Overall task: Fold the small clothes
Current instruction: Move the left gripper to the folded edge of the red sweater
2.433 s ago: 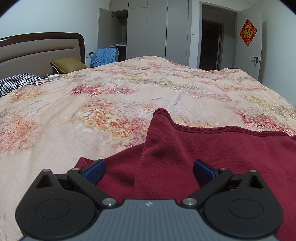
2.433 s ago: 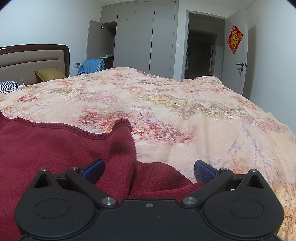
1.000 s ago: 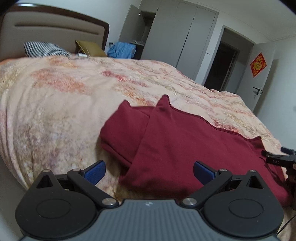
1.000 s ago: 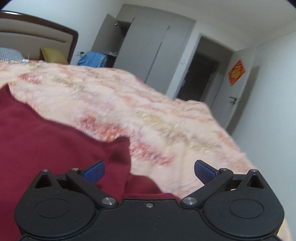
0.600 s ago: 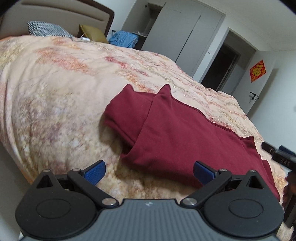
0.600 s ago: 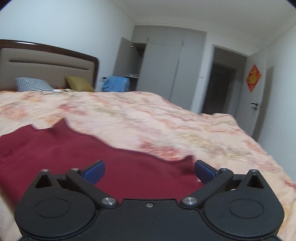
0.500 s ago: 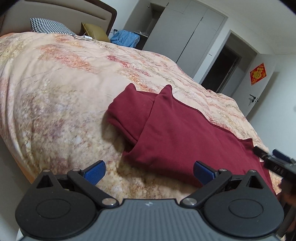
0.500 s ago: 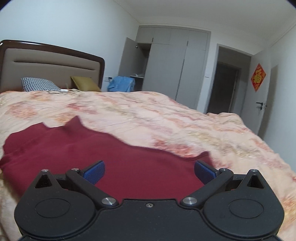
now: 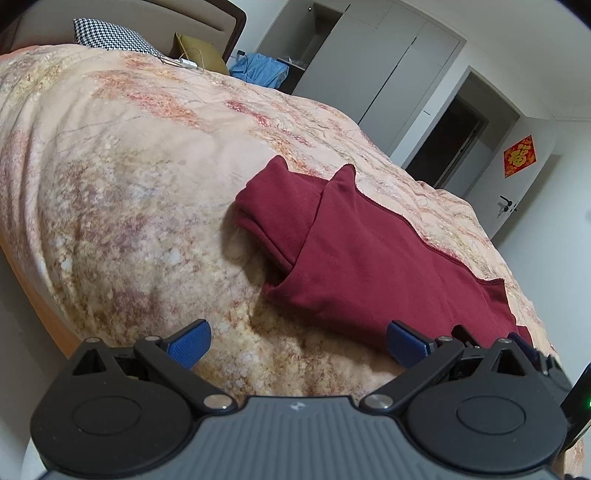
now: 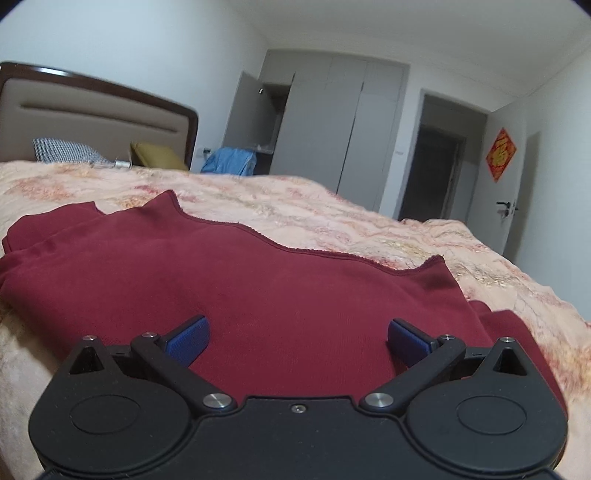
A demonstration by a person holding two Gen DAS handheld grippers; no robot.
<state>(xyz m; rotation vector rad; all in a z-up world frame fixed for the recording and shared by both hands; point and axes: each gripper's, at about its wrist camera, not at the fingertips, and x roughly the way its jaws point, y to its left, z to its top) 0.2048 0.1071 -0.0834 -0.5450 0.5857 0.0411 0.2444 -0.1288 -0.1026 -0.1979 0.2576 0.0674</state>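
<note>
A dark red garment (image 9: 369, 266) lies folded on the floral bedspread (image 9: 129, 177), with a second layer sticking out at its left end. It also fills the middle of the right wrist view (image 10: 258, 288). My left gripper (image 9: 297, 341) is open and empty, held back from the garment's near left edge. My right gripper (image 10: 297, 339) is open and empty, over the garment's near edge. The right gripper's tip (image 9: 524, 341) shows at the lower right of the left wrist view.
A checked pillow (image 9: 110, 33) and an olive cushion (image 9: 199, 51) lie by the headboard (image 10: 92, 110). A white cable with a plug (image 9: 184, 62) lies near them. A blue cloth (image 9: 258, 72) sits by the open wardrobe (image 10: 314, 122). The bed's near edge drops off at the left (image 9: 22, 258).
Both grippers have pulled back and up from the garment, staying open. The right gripper has swung left and now faces the garment's middle.
</note>
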